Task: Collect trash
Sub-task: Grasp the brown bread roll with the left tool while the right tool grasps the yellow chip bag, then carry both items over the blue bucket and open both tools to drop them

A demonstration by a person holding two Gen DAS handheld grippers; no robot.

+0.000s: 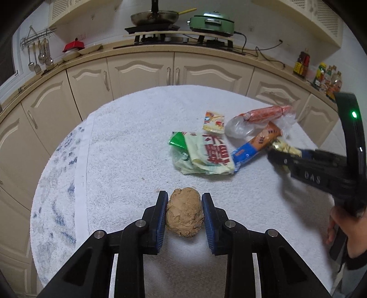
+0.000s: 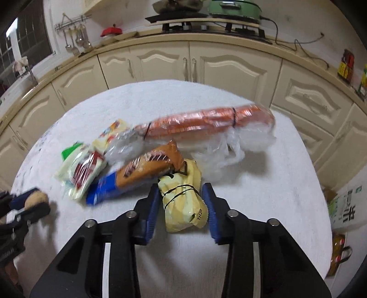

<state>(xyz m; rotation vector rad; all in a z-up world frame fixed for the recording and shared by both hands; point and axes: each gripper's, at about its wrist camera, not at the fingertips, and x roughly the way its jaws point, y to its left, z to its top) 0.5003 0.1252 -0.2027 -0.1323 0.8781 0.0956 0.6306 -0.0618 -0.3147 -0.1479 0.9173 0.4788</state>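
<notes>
My left gripper (image 1: 184, 197) is shut on a crumpled brown paper ball (image 1: 184, 212), low over the white towel-covered table (image 1: 128, 142). My right gripper (image 2: 181, 190) is closed around a pale yellow snack packet (image 2: 183, 206), its pads at both sides; the packet also shows in the left wrist view (image 1: 285, 149). Beyond lie an orange-and-blue wrapper (image 2: 137, 176), a green-and-cream bag with red characters (image 1: 204, 153), a small cream carton (image 1: 213, 122), and a long orange sleeve in clear plastic (image 2: 206, 123).
Cream kitchen cabinets (image 1: 142, 71) curve around behind the table. The counter holds a stove with a pan (image 1: 156, 17) and a green pot (image 1: 212, 21). A bag with printed characters (image 2: 346, 211) hangs off the table's right side.
</notes>
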